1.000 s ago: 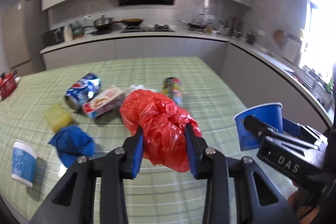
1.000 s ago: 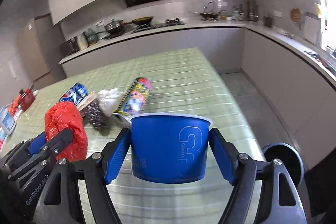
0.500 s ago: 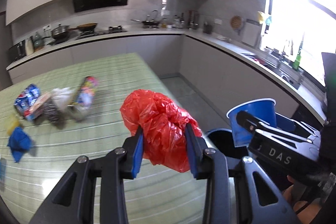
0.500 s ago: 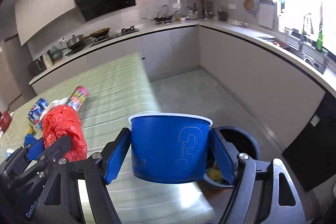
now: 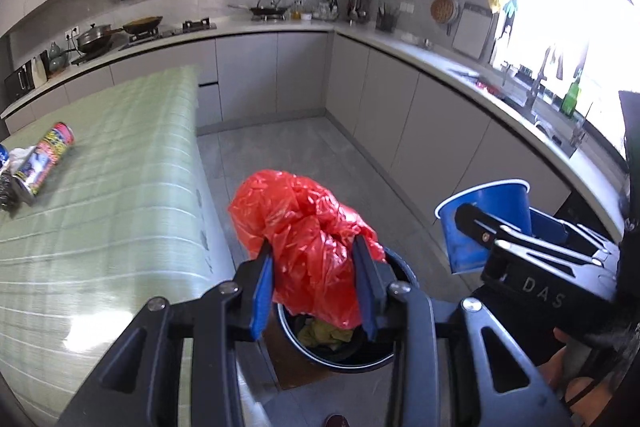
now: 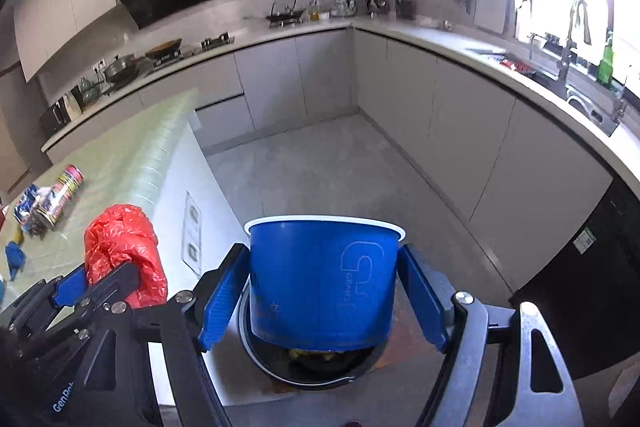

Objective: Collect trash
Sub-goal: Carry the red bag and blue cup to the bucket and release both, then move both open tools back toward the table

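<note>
Crumpled red plastic bag (image 5: 308, 239): thin, glossy, heavily creased film bunched into a loose lump. The left gripper (image 5: 316, 291) is pinching it between two flat blue pads, jaws standing narrow, the bag bulging above and sagging below them. It is hanging directly over the round dark trash bin (image 5: 400, 275).

Blue paper cup (image 6: 324, 279): wide, smooth-walled, tapering tub with a rolled white rim and a pale printed logo. The right gripper (image 6: 324, 291) is clasping it upright, jaws set wide, one blue pad pressing each side. It is hanging just above the same bin, whose curved rim (image 6: 304, 379) is showing beneath the cup's base.

Trash bin contents: yellowish crumpled scraps (image 5: 324, 333) are lying inside, below the left gripper's pads; further detail is too dark to tell.

Grippers, relative position: the two are sitting side by side, near each other, the cup to the right of the bag. A bare fingertip (image 5: 560, 375) is showing on the right gripper's handle.

Green checked tabletop (image 5: 100, 187): flat and faintly glossy, lying to the left of the left gripper. A cylindrical printed can (image 5: 44, 157) is lying on its side there, well apart from both grippers, with other small wrappers beside it.

Grey matt floor (image 6: 320, 171): stretching ahead of both grippers to plain grey cabinet fronts (image 6: 460, 123).
</note>
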The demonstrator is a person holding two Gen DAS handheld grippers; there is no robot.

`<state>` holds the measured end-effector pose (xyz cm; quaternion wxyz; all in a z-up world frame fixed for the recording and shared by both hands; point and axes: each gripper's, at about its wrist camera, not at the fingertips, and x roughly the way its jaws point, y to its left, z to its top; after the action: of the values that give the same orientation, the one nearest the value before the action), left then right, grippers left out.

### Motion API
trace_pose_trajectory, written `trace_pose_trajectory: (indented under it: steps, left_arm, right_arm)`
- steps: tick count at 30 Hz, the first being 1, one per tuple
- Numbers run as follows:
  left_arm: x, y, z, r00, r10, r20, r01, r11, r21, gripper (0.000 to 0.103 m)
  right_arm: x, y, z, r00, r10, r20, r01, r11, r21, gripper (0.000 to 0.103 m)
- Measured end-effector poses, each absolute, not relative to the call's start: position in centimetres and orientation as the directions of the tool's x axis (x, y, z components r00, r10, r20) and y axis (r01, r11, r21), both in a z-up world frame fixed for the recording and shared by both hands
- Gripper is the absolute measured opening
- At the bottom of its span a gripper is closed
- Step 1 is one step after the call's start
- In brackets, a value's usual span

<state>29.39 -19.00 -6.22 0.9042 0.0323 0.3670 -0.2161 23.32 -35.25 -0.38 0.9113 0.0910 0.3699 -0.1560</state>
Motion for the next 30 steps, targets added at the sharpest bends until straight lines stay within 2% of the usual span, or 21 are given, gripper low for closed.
trace_pose_trajectory:
  steps: [7, 9, 13, 14, 15, 17, 23, 30]
  left_arm:
    - [30.5, -22.1, -10.7, 0.594, -0.313, -0.741, 0.383, 0.92, -0.083, 0.038]
    - [30.8, -22.6, -11.8, 0.575, -0.297, -0.762, 0.38, 0.922, -0.072, 0.045]
    - [32.1, -23.3, -14.4, 0.531, -0.265, -0.805, 0.361, 0.93, -0.068, 0.052]
    - [32.5, -23.5, -15.4, 0.523, -0.237, -0.819, 0.35, 0.936, -0.048, 0.059]
    - [32.8, -23.6, -16.1, 0.52, -0.213, -0.827, 0.335, 0.942, -0.032, 0.061]
    - [33.2, -23.6, -16.9, 0.516, -0.189, -0.836, 0.318, 0.948, -0.018, 0.062]
    - [32.2, -23.3, -14.2, 0.552, -0.202, -0.809, 0.3, 0.953, -0.034, 0.063]
    - [30.5, -21.9, -7.1, 0.628, -0.261, -0.734, 0.278, 0.955, -0.101, 0.063]
  right_arm:
    - [25.4, -38.5, -5.6, 0.629, -0.156, -0.762, 0.312, 0.948, 0.064, 0.078]
    - [26.1, -38.9, -7.0, 0.615, -0.123, -0.779, 0.289, 0.954, 0.077, 0.078]
    - [27.8, -39.6, -10.1, 0.578, -0.108, -0.809, 0.276, 0.959, 0.069, 0.079]
    - [28.1, -39.9, -10.7, 0.574, -0.099, -0.813, 0.274, 0.959, 0.077, 0.081]
    - [28.4, -40.2, -11.3, 0.568, -0.091, -0.818, 0.275, 0.958, 0.084, 0.082]
    - [28.6, -40.8, -11.8, 0.571, -0.101, -0.815, 0.283, 0.956, 0.079, 0.082]
    - [27.7, -41.6, -9.5, 0.619, -0.15, -0.771, 0.318, 0.945, 0.071, 0.082]
    - [26.5, -40.7, -5.1, 0.636, -0.201, -0.745, 0.344, 0.938, 0.041, 0.082]
